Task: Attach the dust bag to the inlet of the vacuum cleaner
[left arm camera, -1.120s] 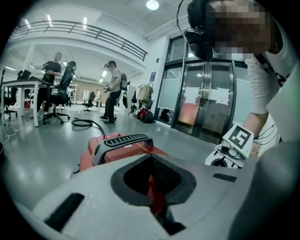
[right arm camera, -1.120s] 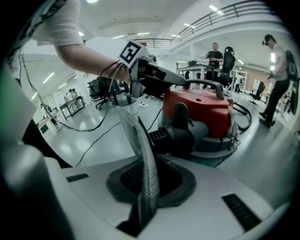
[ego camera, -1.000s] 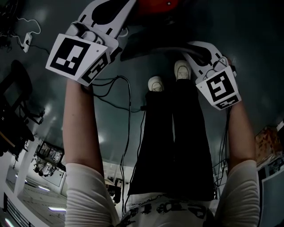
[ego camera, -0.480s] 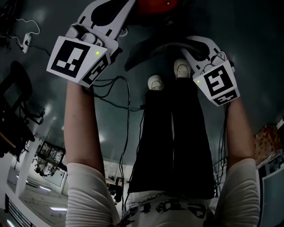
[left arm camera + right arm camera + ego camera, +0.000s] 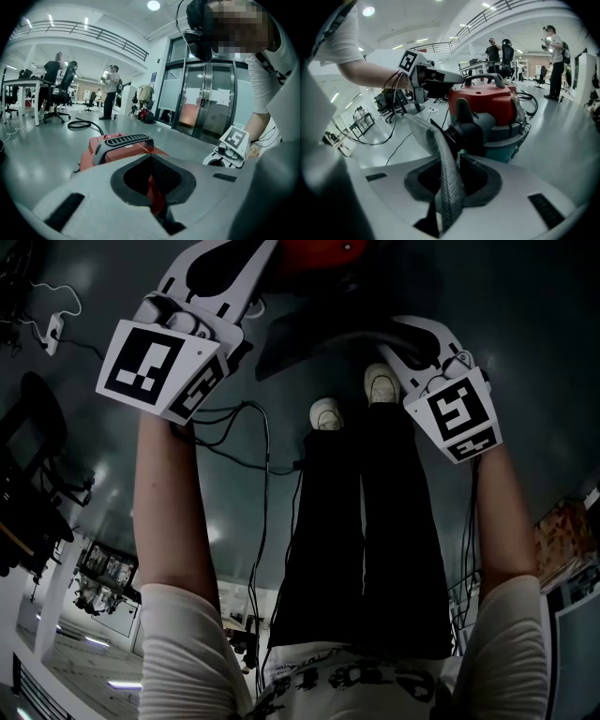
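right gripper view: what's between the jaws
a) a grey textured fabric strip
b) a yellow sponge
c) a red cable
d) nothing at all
A: a grey woven strip of the dust bag stands between the jaws of the right gripper, which have just been opening, with the red-topped vacuum cleaner behind it.

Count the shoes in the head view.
2. The left shoe is near mid-frame, at the end of the left leg. The right shoe is beside it, slightly higher. None appears hidden.
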Demonstrator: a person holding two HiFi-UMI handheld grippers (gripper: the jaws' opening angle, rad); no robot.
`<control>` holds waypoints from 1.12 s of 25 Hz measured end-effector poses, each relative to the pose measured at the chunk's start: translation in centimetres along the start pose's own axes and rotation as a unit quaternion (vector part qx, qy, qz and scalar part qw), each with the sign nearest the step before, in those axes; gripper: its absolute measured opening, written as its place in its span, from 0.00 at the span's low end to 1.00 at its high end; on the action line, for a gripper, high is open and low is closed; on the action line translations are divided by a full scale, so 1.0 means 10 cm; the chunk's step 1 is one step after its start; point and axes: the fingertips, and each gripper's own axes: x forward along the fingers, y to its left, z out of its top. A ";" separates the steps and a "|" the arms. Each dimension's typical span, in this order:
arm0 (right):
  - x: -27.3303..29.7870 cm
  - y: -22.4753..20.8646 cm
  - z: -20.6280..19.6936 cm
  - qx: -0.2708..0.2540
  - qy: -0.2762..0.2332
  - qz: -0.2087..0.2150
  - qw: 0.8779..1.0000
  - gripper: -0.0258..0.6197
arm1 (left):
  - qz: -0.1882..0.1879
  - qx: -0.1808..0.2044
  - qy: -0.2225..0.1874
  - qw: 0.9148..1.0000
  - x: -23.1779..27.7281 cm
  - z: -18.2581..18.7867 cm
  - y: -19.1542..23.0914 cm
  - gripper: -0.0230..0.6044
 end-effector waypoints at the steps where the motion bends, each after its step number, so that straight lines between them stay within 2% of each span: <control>1: -0.01 -0.01 0.00 0.000 -0.001 -0.008 1.000 0.15 | 0.001 -0.003 -0.001 1.000 0.00 0.00 0.00 0.04; 6: -0.06 0.02 0.03 -0.016 -0.002 -0.012 1.000 0.28 | 0.008 -0.019 0.000 1.000 -0.01 0.03 0.04 0.04; 8: -0.12 0.04 0.07 -0.010 -0.011 -0.011 1.000 0.28 | 0.022 -0.025 -0.011 0.999 -0.01 0.05 0.06 0.04; 11: -0.32 0.03 0.28 0.018 -0.052 -0.029 0.998 0.28 | 0.049 -0.026 -0.033 0.998 -0.07 0.14 0.04 0.04; 16: -0.74 -0.11 0.69 0.061 -0.089 -0.061 0.992 0.28 | 0.069 -0.033 -0.065 0.995 -0.29 0.52 -0.12 0.04; 18: -0.91 -0.19 0.84 0.069 -0.095 -0.083 0.990 0.25 | 0.070 -0.031 -0.073 0.994 -0.40 0.73 -0.20 0.04; 21: -1.24 -0.27 1.15 0.075 -0.110 -0.127 0.983 0.07 | 0.080 -0.042 -0.097 0.991 -0.65 1.13 -0.34 0.04; 26: -1.91 -0.13 1.85 0.062 -0.150 -0.166 0.973 0.04 | 0.122 -0.032 -0.137 0.982 -1.25 1.96 -0.64 0.04; 28: -2.21 -0.03 2.15 0.051 -0.169 -0.172 0.969 0.04 | 0.125 -0.024 -0.165 0.978 -1.50 2.37 -0.82 0.04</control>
